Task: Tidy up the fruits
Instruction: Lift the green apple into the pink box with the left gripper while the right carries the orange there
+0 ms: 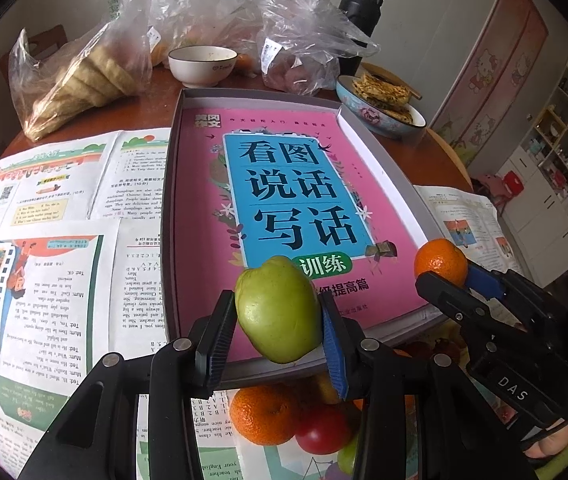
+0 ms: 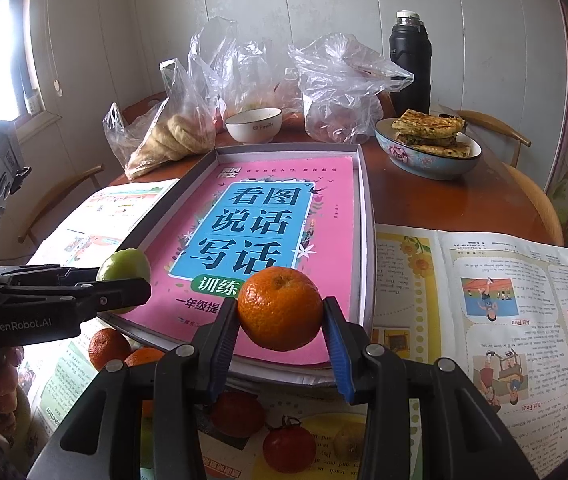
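My left gripper [image 1: 280,320] is shut on a green fruit [image 1: 278,312], held above the near edge of a grey box lid [image 1: 172,200] that has a pink book [image 1: 204,220] lying in it. My right gripper [image 2: 282,320] is shut on an orange tangerine [image 2: 280,308], over the same near edge. Each gripper shows in the other's view: the right gripper [image 1: 444,276] with the tangerine [image 1: 440,260] at right, the left gripper [image 2: 132,280] with the green fruit [image 2: 124,264] at left. Loose fruit lies below: a tangerine [image 1: 262,414], a tomato [image 1: 322,430], a tomato [image 2: 290,446].
Newspapers [image 1: 44,260] cover the round wooden table [image 2: 464,200]. Behind the box lid stand a white bowl [image 1: 202,64], plastic bags [image 1: 304,40] of food, a black flask [image 2: 410,64] and a blue bowl [image 2: 428,156] of flatbread. Chairs ring the table.
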The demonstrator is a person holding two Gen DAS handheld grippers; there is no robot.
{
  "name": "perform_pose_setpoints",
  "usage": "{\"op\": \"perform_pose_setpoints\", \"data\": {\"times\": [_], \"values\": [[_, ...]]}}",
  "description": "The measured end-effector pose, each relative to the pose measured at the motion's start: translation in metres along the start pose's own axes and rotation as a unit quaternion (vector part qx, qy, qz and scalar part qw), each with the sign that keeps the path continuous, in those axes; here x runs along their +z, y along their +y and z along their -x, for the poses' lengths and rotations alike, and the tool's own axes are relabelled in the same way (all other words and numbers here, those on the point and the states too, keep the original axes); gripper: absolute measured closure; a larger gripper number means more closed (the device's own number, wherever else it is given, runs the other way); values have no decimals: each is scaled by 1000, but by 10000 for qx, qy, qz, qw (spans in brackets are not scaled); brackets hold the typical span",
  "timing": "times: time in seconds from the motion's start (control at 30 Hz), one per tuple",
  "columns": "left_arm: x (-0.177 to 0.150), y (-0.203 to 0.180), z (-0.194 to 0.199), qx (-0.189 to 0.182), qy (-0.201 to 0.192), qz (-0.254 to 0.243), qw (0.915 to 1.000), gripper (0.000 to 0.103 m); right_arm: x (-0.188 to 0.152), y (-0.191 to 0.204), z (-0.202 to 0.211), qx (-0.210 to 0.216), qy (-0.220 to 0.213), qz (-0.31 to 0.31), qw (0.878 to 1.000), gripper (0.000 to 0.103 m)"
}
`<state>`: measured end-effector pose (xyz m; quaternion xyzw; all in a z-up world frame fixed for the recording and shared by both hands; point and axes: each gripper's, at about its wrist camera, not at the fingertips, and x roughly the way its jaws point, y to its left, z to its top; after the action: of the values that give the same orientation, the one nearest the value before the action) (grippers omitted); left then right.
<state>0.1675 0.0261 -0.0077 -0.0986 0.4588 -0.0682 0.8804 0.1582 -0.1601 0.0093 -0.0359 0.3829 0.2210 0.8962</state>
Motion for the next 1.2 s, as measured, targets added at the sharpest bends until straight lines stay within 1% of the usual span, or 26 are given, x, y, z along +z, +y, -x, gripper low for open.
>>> {"op": "perform_pose_setpoints", "data": {"times": [0.27,0.6,0.83,1.2], "values": [[-2,0,-7,5,65,-15,10000,61,-3,2,-13,-27,145,51,9999,61],[-3,2,-11,24,111,-14,9999,61,-2,3,-20,-161,262,95,9995,61],[-3,4,-11,57,143,7,9999,61,-1,6,-21,-231,311,197,9991,60],[-4,5,-11,89,161,21,9998,61,-1,6,-21,-210,305,171,9992,60]]}}
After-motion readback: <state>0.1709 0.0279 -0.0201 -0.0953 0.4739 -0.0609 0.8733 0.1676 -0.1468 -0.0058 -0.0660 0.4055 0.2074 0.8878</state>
